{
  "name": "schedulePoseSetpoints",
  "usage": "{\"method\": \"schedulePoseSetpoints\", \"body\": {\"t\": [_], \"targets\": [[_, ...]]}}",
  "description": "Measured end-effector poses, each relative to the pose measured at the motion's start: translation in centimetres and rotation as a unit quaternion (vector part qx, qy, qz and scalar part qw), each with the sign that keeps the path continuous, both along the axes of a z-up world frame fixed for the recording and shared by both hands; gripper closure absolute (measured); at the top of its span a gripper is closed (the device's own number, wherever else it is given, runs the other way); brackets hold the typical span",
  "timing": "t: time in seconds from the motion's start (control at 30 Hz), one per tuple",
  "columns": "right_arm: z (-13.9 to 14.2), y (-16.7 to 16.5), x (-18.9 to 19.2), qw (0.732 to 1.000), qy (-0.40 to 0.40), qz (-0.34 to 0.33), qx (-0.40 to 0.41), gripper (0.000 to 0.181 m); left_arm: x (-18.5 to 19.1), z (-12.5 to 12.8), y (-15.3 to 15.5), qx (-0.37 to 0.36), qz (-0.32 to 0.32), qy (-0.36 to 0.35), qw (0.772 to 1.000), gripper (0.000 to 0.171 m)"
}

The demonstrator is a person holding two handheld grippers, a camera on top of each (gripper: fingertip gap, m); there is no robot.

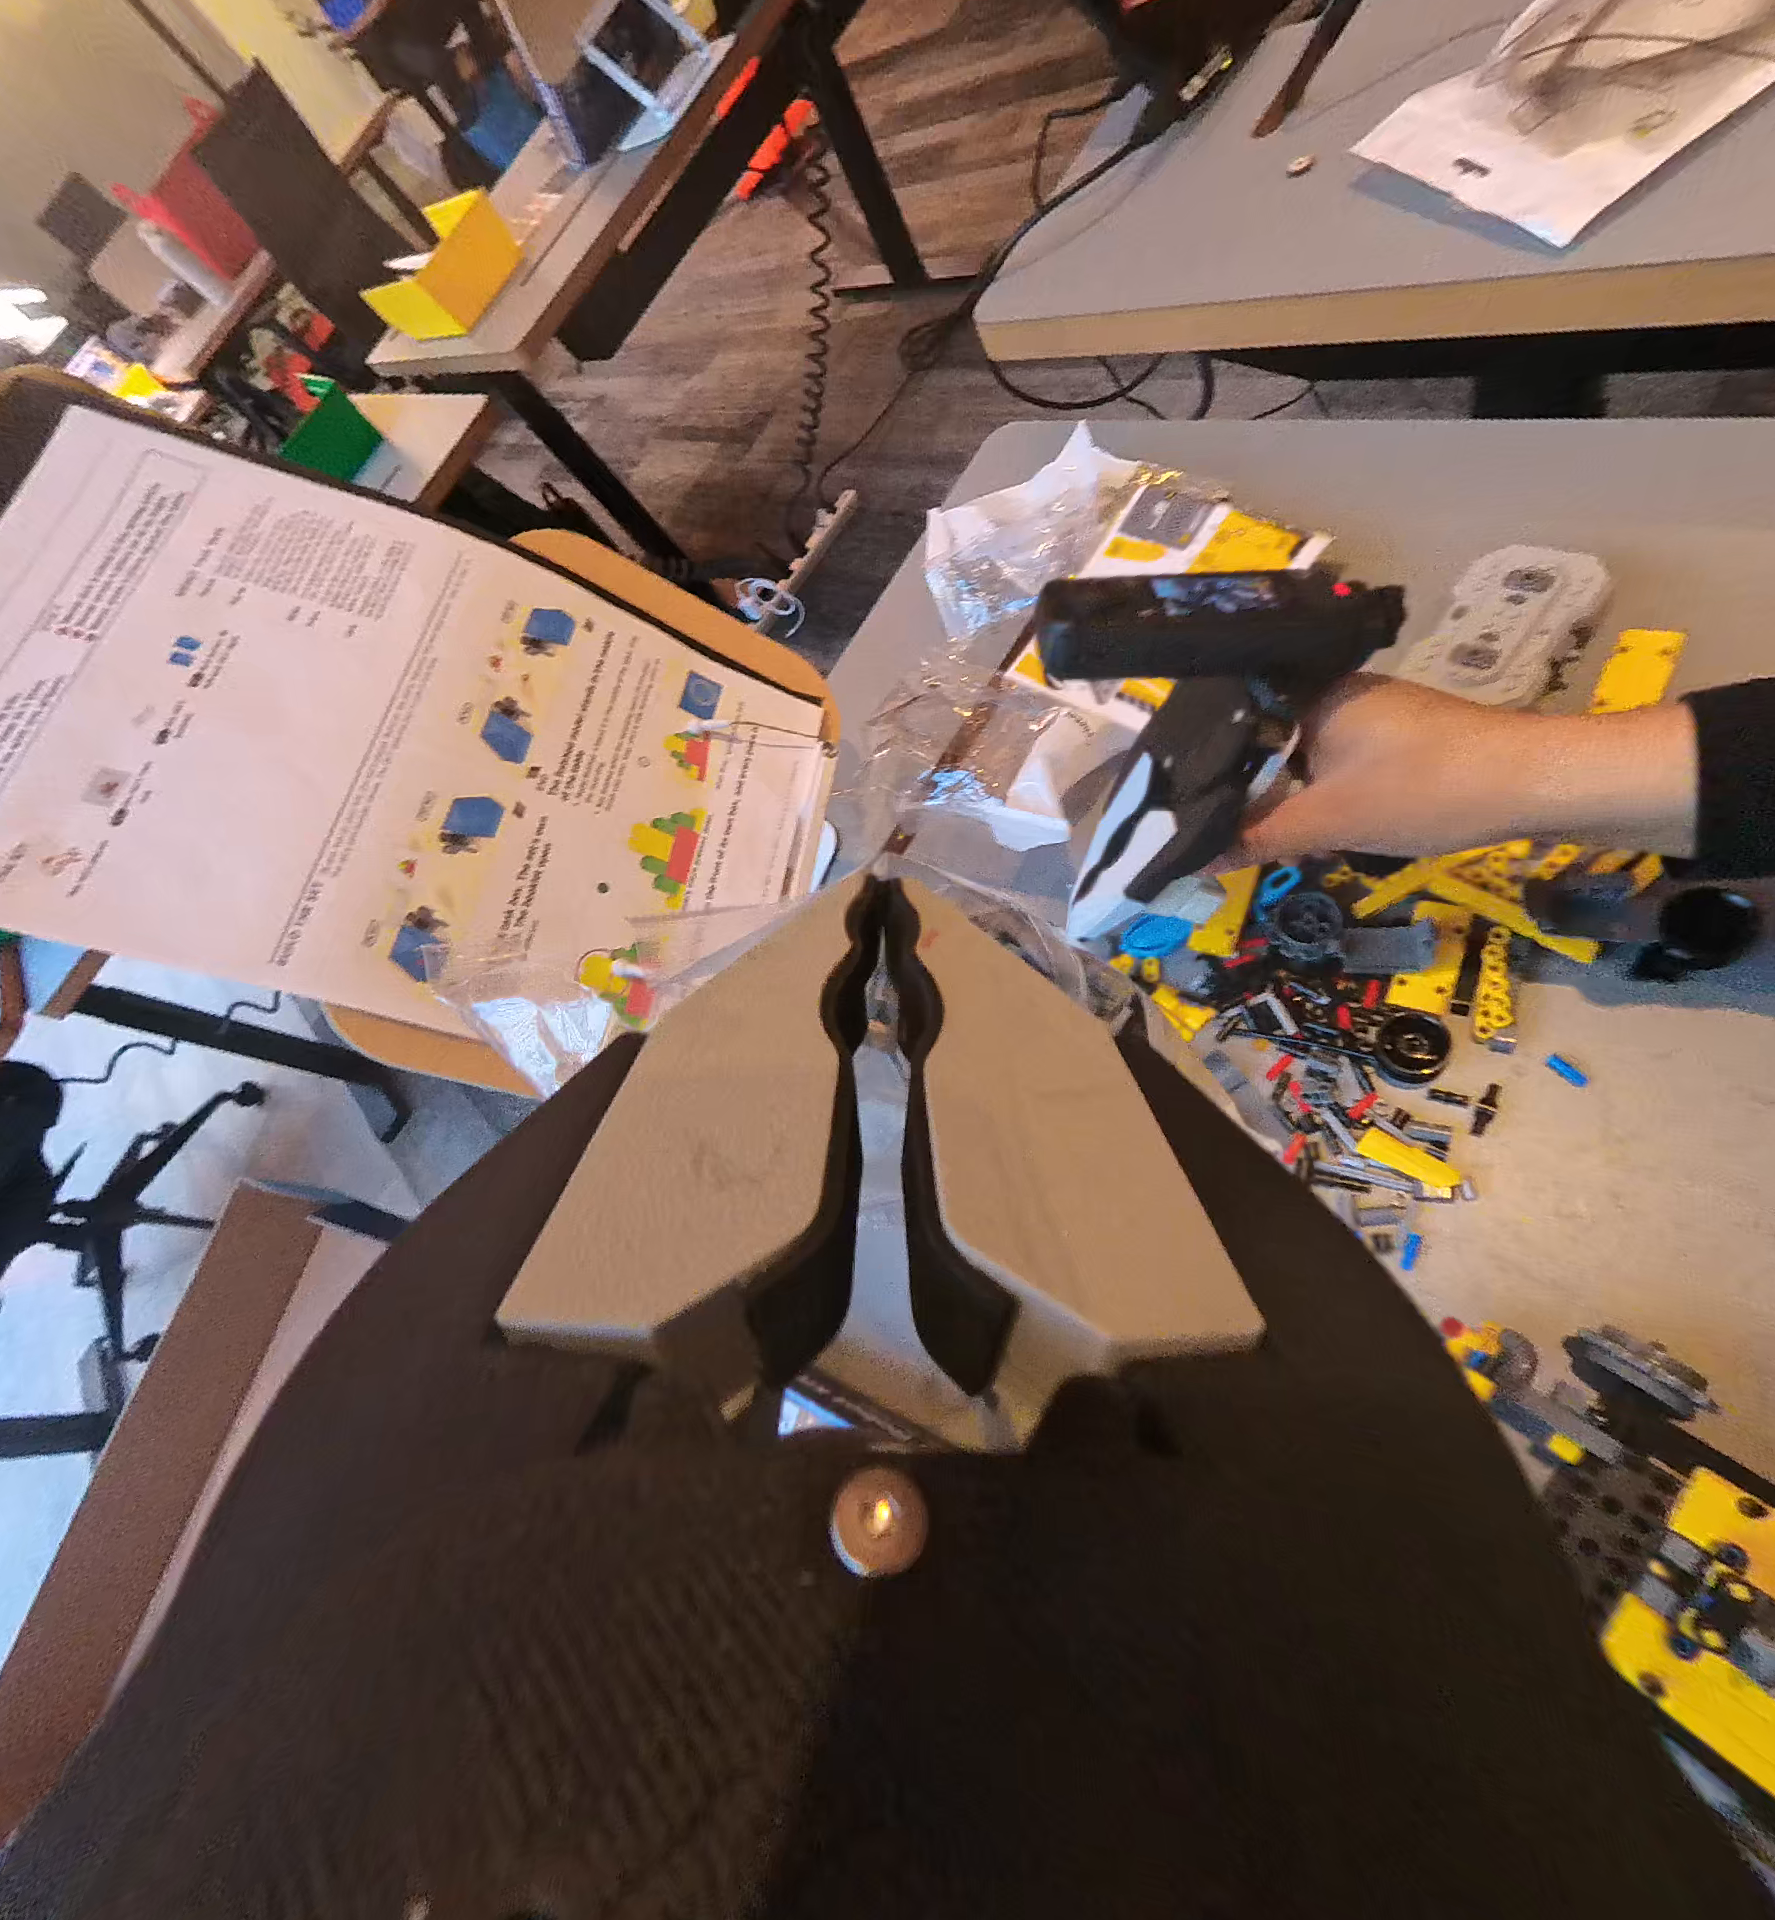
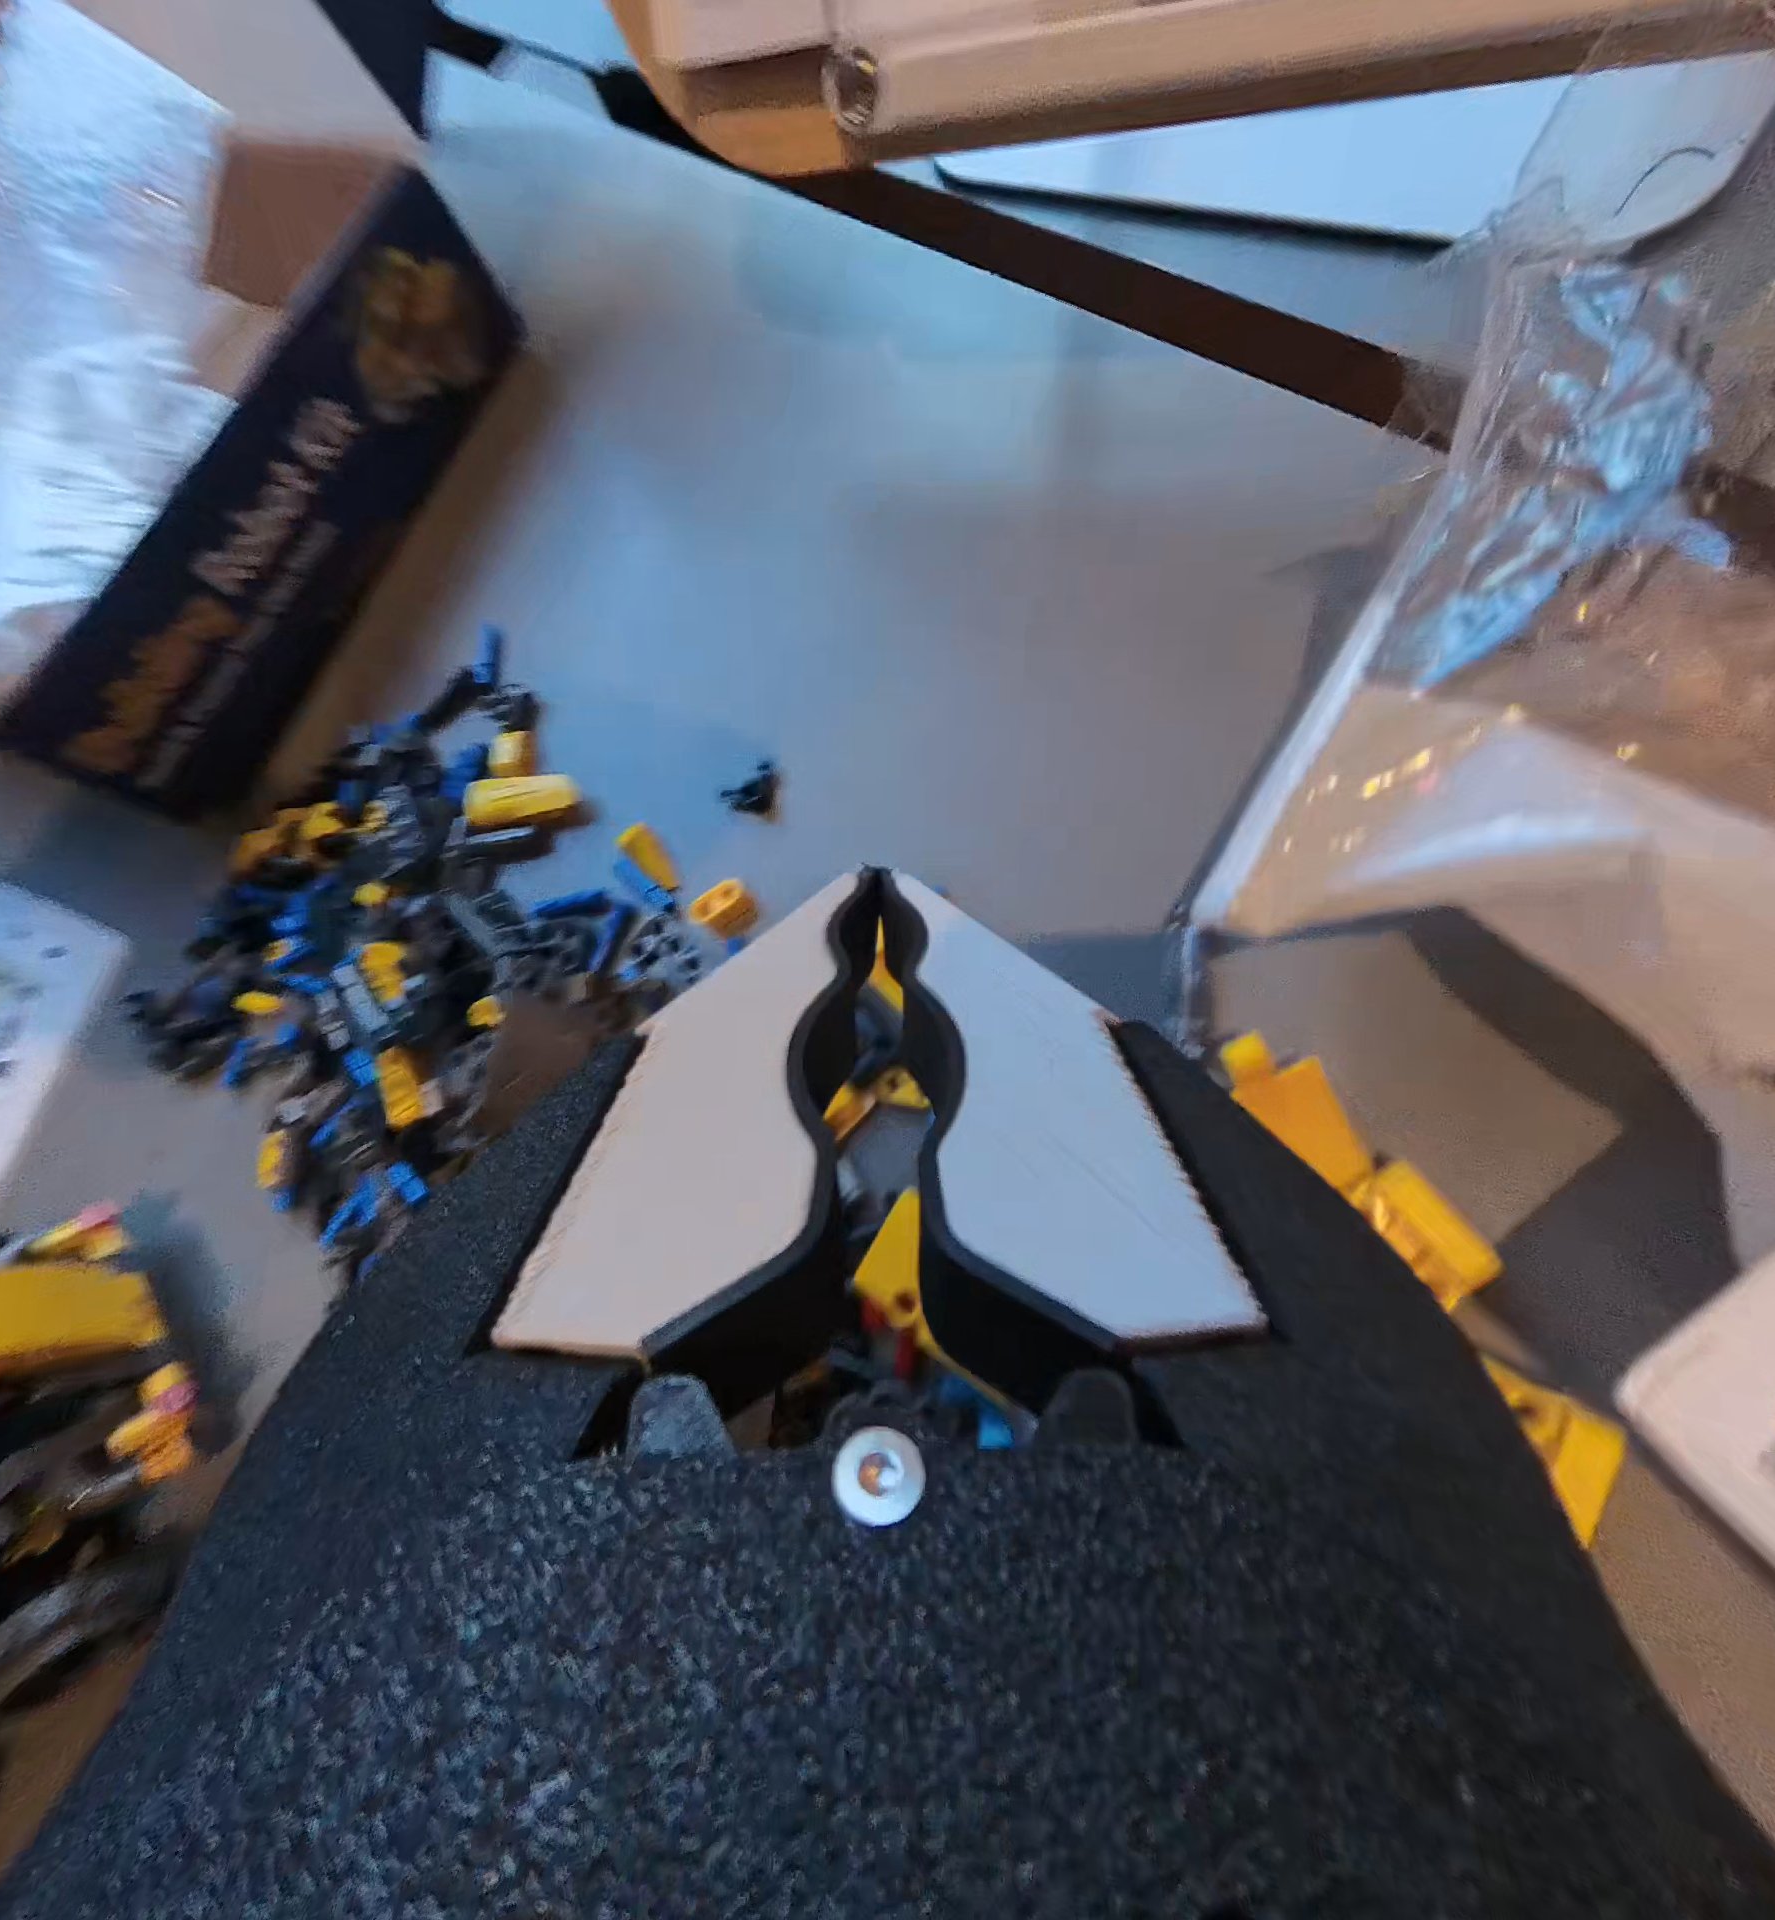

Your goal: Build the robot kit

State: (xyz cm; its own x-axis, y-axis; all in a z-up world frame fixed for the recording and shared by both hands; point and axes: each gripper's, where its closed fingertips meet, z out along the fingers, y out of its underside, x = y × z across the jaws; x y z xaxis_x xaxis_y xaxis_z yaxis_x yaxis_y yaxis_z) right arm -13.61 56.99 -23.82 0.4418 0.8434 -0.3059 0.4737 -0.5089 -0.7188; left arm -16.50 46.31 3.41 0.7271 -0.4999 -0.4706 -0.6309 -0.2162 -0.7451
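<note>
My left gripper (image 1: 878, 883) is shut, and its tips pinch a crinkled clear plastic bag (image 1: 950, 748) held above the grey table (image 1: 1641, 1195). The bag also hangs at the upper right of the right wrist view (image 2: 1610, 436). My right gripper (image 2: 875, 878) is shut with nothing between its fingers. It hovers low over a pile of small yellow, black and blue building pieces (image 2: 395, 987). In the left wrist view a hand (image 1: 1434, 769) holds that gripper (image 1: 1101, 904) pointing down at the left edge of the pile (image 1: 1361, 1039).
A printed instruction sheet (image 1: 343, 727) lies on a wooden board to the left. A partly built yellow model (image 1: 1735, 1642) sits at the near right. A dark cardboard box (image 2: 239, 520), a grey control unit (image 1: 1506, 623) and booklets (image 1: 1205, 530) ring the pile. Other desks stand beyond. Left tips to right tips: about 30 centimetres.
</note>
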Motion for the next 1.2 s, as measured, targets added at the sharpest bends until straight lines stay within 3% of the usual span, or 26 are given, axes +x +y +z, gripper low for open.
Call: {"method": "schedulePoseSetpoints", "body": {"t": [0.2,0.33,0.5,0.6,0.7,0.77,0.83,0.97,1.2], "targets": [[-3.3,0.9,-6.0,0.996,-0.075,0.046,-0.021,0.181,-2.0,-1.1,-0.7,0.025,0.027,0.036,0.999,0.171],[-4.9,0.3,-7.6,0.990,-0.110,0.082,-0.020,0.181,-2.9,-2.2,-1.2,0.027,0.023,0.040,0.999,0.171],[-5.4,-6.6,-6.5,0.969,-0.113,0.176,-0.135,0.181,-3.8,-3.5,-1.4,0.020,0.008,0.017,1.000,0.171],[-5.3,-8.5,-4.8,0.965,-0.139,0.198,-0.098,0.181,-4.3,-3.7,-1.5,0.023,0.005,0.008,1.000,0.171],[-2.3,-5.7,-3.6,0.979,-0.121,0.161,-0.028,0.181,-5.0,-3.9,-1.6,0.025,0.010,0.005,1.000,0.171],[0.3,-1.3,-2.0,0.988,-0.112,0.098,0.037,0.181,-5.6,-4.1,-2.0,0.026,0.014,0.004,1.000,0.171],[1.0,2.6,0.4,0.988,-0.134,0.046,0.064,0.181,-6.1,-4.2,-2.4,0.025,0.021,0.007,0.999,0.171],[-0.7,5.0,1.7,0.986,-0.156,0.023,0.055,0.181,-6.8,-4.5,-3.0,0.023,0.029,0.004,0.999,0.171],[-5.5,5.5,3.1,0.955,-0.273,0.030,0.114,0.181,-6.9,-5.3,-3.8,0.014,0.031,0.015,0.999,0.171]]}}
